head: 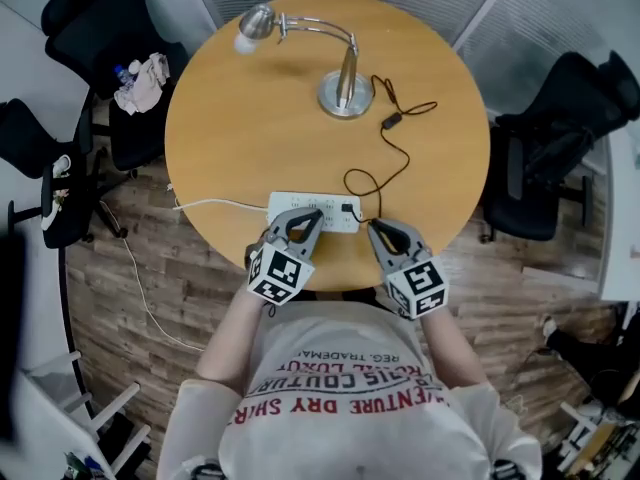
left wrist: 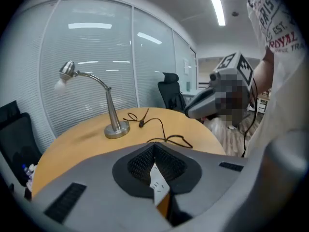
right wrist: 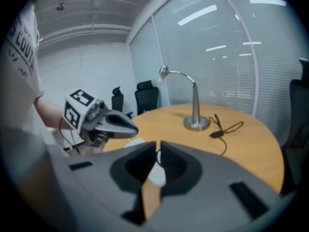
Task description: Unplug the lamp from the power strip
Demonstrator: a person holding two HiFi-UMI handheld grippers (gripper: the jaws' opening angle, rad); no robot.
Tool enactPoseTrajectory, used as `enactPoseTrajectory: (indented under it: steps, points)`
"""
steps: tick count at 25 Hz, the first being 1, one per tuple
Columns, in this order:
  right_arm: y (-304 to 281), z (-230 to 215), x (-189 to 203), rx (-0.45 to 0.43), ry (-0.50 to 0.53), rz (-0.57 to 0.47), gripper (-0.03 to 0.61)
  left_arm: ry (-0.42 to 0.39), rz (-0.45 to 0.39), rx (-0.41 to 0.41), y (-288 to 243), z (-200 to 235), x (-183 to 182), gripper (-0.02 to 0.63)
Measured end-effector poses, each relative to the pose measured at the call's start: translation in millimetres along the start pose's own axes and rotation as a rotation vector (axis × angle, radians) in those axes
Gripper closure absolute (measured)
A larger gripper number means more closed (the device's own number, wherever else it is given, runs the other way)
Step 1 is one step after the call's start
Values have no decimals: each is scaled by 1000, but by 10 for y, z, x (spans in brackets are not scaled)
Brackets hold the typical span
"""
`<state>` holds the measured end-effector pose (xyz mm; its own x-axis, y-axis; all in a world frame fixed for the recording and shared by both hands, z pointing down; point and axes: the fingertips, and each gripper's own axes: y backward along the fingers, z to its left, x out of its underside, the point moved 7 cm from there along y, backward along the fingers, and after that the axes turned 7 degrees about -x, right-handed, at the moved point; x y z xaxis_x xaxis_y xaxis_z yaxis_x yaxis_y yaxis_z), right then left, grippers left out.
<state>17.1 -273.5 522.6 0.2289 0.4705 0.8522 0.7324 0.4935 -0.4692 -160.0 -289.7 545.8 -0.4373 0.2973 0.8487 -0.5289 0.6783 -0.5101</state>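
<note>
A silver desk lamp (head: 345,88) stands at the far side of the round wooden table (head: 240,128). Its black cord (head: 395,153) runs past an inline switch (head: 390,121) to a black plug (head: 348,208) in the white power strip (head: 300,211) at the near edge. My left gripper (head: 308,214) hovers over the strip's middle, jaws shut and empty. My right gripper (head: 373,226) is just right of the plug, also shut on nothing. In the left gripper view the lamp (left wrist: 113,124) stands ahead and the strip (left wrist: 157,180) shows under the shut jaws (left wrist: 154,146).
Black office chairs stand left (head: 100,28) and right (head: 560,148) of the table. The strip's white cable (head: 210,205) drops off the table's left edge to the wooden floor. Glass walls with blinds stand behind the table.
</note>
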Motion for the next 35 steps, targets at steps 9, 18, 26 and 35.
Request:
enactPoseTrajectory:
  steps: [9, 18, 26, 35]
  points:
    - [-374, 71, 188, -27, 120, 206, 403, -125, 254, 182, -711, -87, 491, 583]
    - [-816, -151, 383, -89, 234, 484, 397, -36, 274, 218, -822, -62, 645, 583]
    - [-1123, -257, 471, -144, 405, 687, 399, -72, 259, 217, -837, -79, 647, 583]
    - [-1256, -255, 477, -234, 546, 797, 482, -90, 247, 207, -834, -100, 662, 584]
